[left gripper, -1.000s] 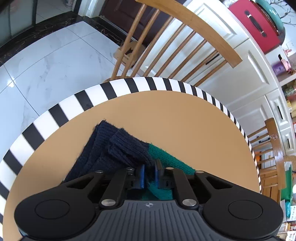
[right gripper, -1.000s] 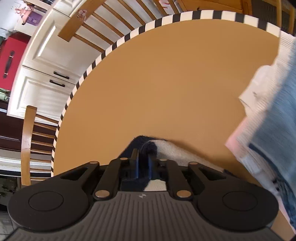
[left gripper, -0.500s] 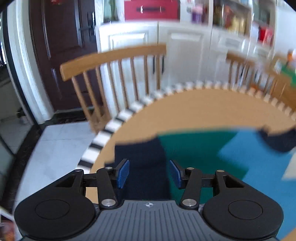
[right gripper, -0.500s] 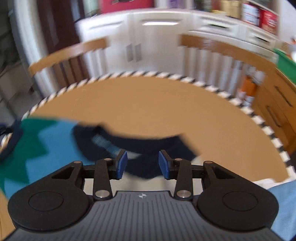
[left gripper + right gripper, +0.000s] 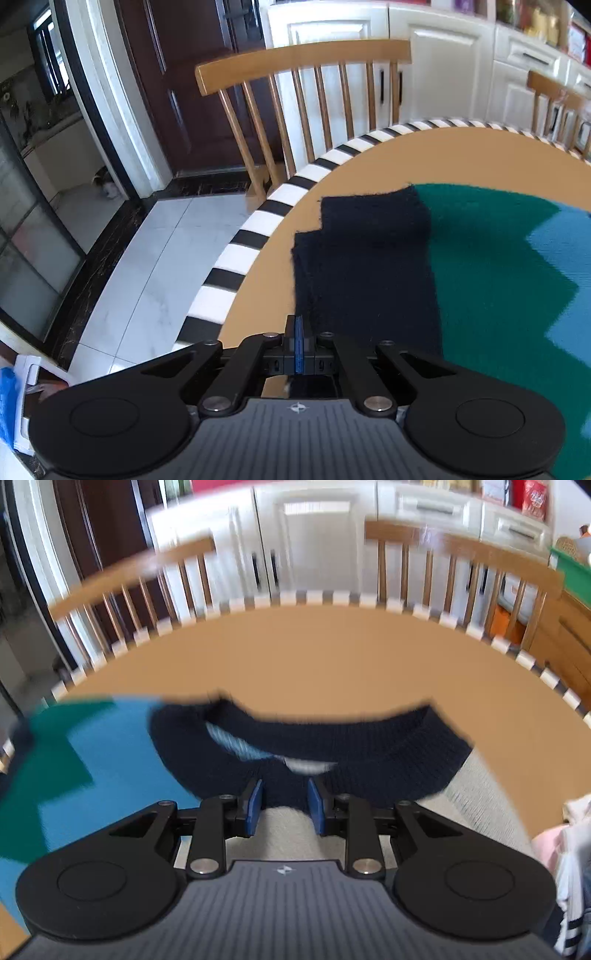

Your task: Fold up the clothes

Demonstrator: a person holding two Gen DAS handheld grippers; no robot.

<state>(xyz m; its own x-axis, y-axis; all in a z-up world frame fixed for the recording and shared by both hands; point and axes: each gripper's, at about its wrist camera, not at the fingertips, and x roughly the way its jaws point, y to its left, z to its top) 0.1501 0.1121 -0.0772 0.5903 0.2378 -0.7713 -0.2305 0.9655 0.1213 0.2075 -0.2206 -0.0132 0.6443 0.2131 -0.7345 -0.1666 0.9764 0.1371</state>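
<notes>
1. The sweater (image 5: pixel 480 266) lies spread flat on the round tan table (image 5: pixel 369 162), which has a black-and-white striped rim.
2. In the left wrist view its navy ribbed hem band (image 5: pixel 365 266) faces the camera, with green and then a zigzag of lighter blue beyond it; the right side of the garment is cut off by the frame edge.
3. In the right wrist view the navy ribbed collar (image 5: pixel 369 753) curves across the middle, with a pale label or lining inside it that is too blurred to read.
4. A cream part of the knit sits below the collar and is mostly hidden behind the gripper body.
5. The left gripper (image 5: pixel 299 341) has its blue pads pressed together, at the near left corner of the hem band; the pads look closed on nothing, though the cloth edge runs just beside them and whether a thread is caught is hard to tell.
6. The right gripper (image 5: pixel 284 805) has its jaws apart and closing, with the lower edge of the collar lying between them; the pads do not press on it.
7. A pile of pale and pink clothes (image 5: pixel 565 834) is cut off at the right edge of the right wrist view.
8. Wooden spindle-back chairs (image 5: pixel 303 92) stand past the table's far edge, and this whole view is smeared with motion blur.
</notes>
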